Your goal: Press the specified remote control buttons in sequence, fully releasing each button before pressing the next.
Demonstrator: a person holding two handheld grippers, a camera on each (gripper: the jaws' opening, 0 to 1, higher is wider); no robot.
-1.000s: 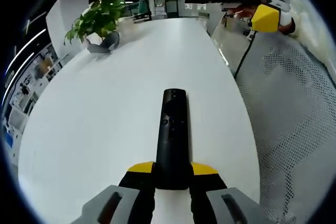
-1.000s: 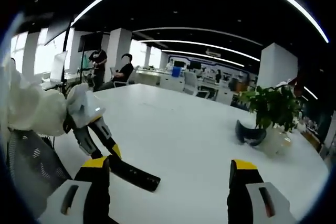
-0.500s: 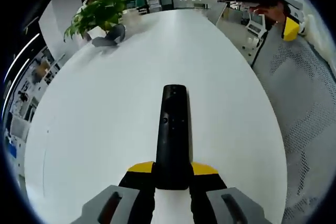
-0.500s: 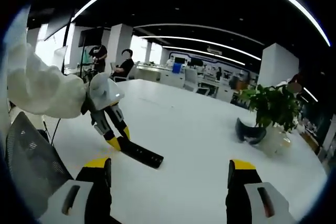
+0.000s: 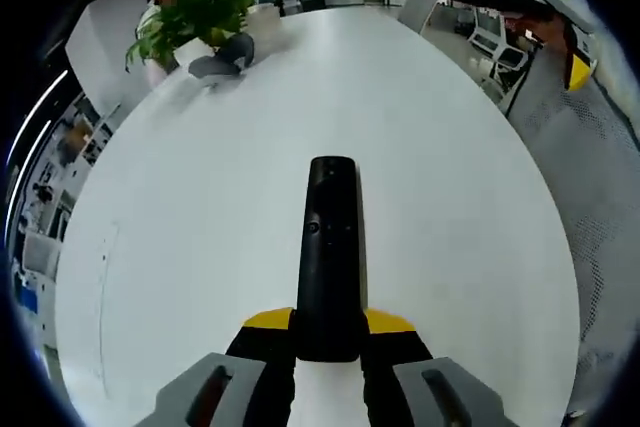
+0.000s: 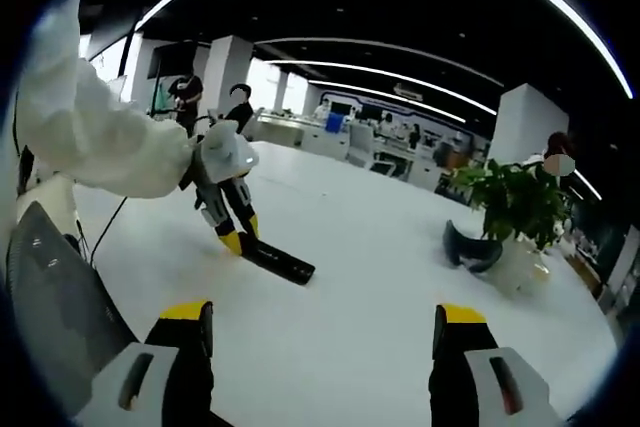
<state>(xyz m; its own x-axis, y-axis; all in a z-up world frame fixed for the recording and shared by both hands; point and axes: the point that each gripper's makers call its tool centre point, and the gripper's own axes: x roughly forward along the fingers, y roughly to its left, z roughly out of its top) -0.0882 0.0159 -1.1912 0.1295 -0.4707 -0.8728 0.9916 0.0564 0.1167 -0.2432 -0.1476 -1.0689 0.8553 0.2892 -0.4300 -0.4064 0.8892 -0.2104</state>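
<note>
Holding steady for pressing; no button is being touched yet.
Remote control (image 5: 328,252) is being clamped by left gripper (image 5: 329,335), projecting forward; right gripper (image 6: 322,332) is being kept agape, empty.

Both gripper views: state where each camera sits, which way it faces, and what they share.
Left gripper view: rides the left gripper, looks along the black remote it clamps, across the white table toward the potted plant.
Right gripper view: rides the open right gripper, faces the table; a white sleeve shows.
Shared: remote, table, plant, left gripper.
</note>
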